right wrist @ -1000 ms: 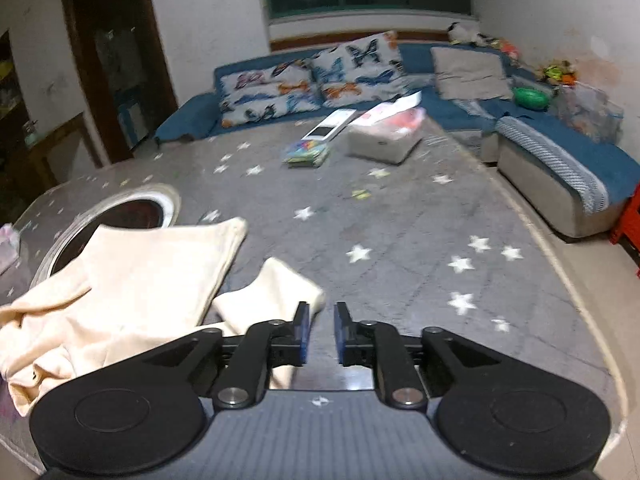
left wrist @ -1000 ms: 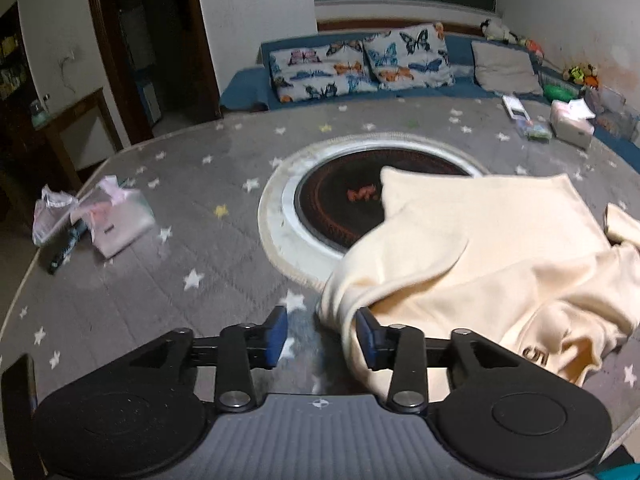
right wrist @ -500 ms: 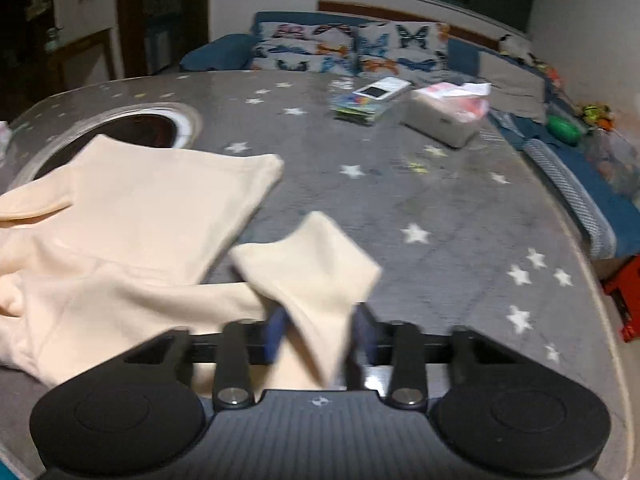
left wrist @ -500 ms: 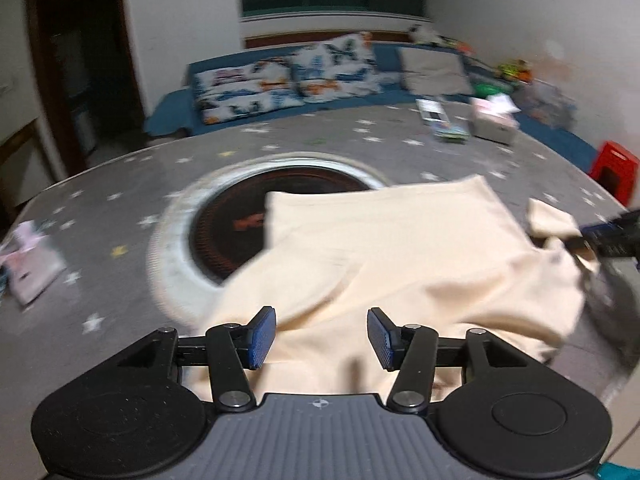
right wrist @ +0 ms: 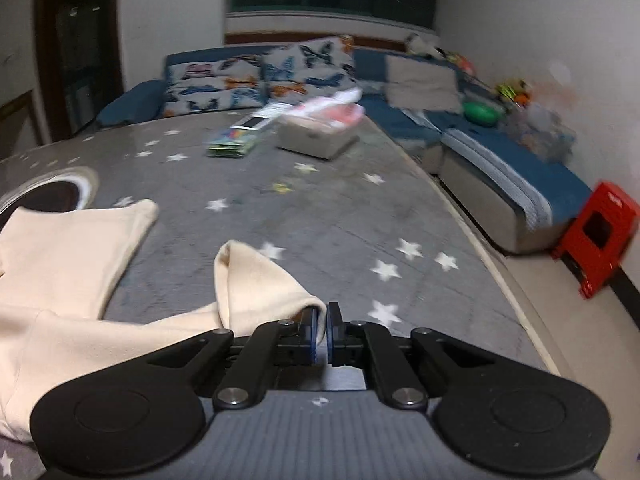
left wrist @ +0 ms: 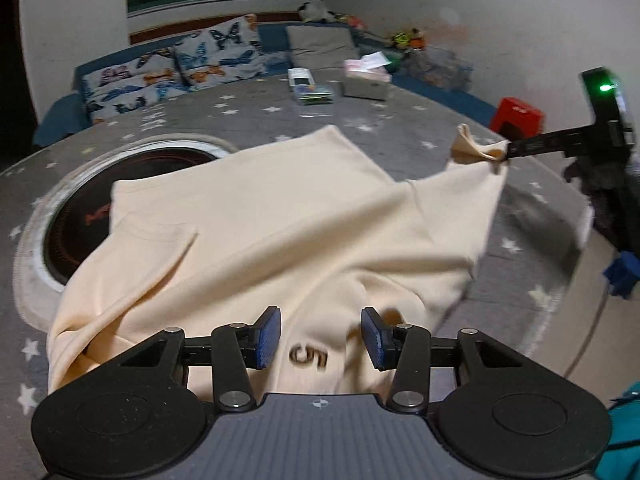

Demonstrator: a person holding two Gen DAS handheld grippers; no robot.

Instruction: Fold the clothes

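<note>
My right hand-held gripper (right wrist: 322,334) has just pinched what looks like the shirt's (left wrist: 280,216) sleeve and lifted it for spreading, my left hand-held gripper (left wrist: 320,338) still spread above the "5".

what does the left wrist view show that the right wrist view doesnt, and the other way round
Only the left wrist view shows the left gripper, jaws open over the number print on the cream shirt, and the whole round inset in the table.

Only the right wrist view shows the door at left and the green ball on the sofa.

Both show the right gripper shut on the shirt's sleeve, the tissue box, the butterfly pillows and the red stool.
</note>
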